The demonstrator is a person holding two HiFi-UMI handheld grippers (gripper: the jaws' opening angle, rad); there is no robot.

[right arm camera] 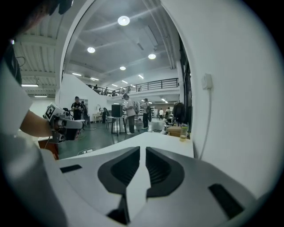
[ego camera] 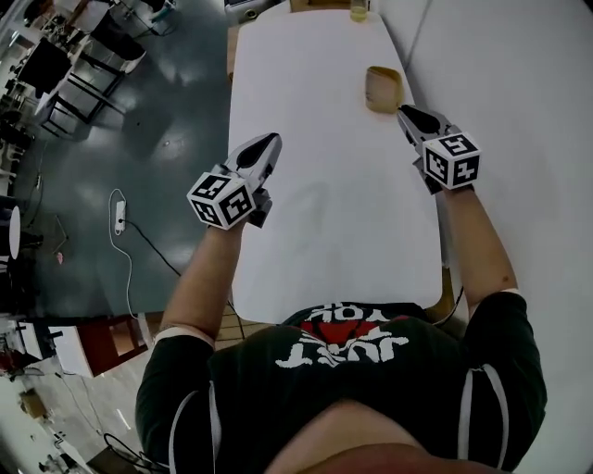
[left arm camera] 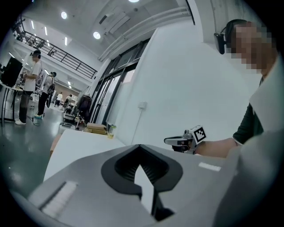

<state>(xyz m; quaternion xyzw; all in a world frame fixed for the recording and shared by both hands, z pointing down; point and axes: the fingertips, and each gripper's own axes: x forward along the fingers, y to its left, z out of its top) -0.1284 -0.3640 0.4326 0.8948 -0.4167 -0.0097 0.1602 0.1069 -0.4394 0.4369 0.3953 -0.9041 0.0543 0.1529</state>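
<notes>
My left gripper [ego camera: 271,141] hovers over the left side of a white table [ego camera: 315,111]. Its jaw tips meet with nothing between them [left arm camera: 140,147]. My right gripper [ego camera: 404,111] hangs over the table's right edge, just short of a tan wooden bowl [ego camera: 383,89]. Its jaws stand a narrow slit apart and hold nothing [right arm camera: 142,149]. Each gripper shows in the other's view: the right gripper [left arm camera: 179,141] and the left gripper [right arm camera: 66,124]. The bowl is hidden in both gripper views.
A glass of yellowish liquid [ego camera: 359,11] and a cardboard box [left arm camera: 95,127] stand at the table's far end. A white wall [ego camera: 519,111] runs along the right. A power strip [ego camera: 119,218] with its cable lies on the grey floor at left. People stand at far-off tables [right arm camera: 128,113].
</notes>
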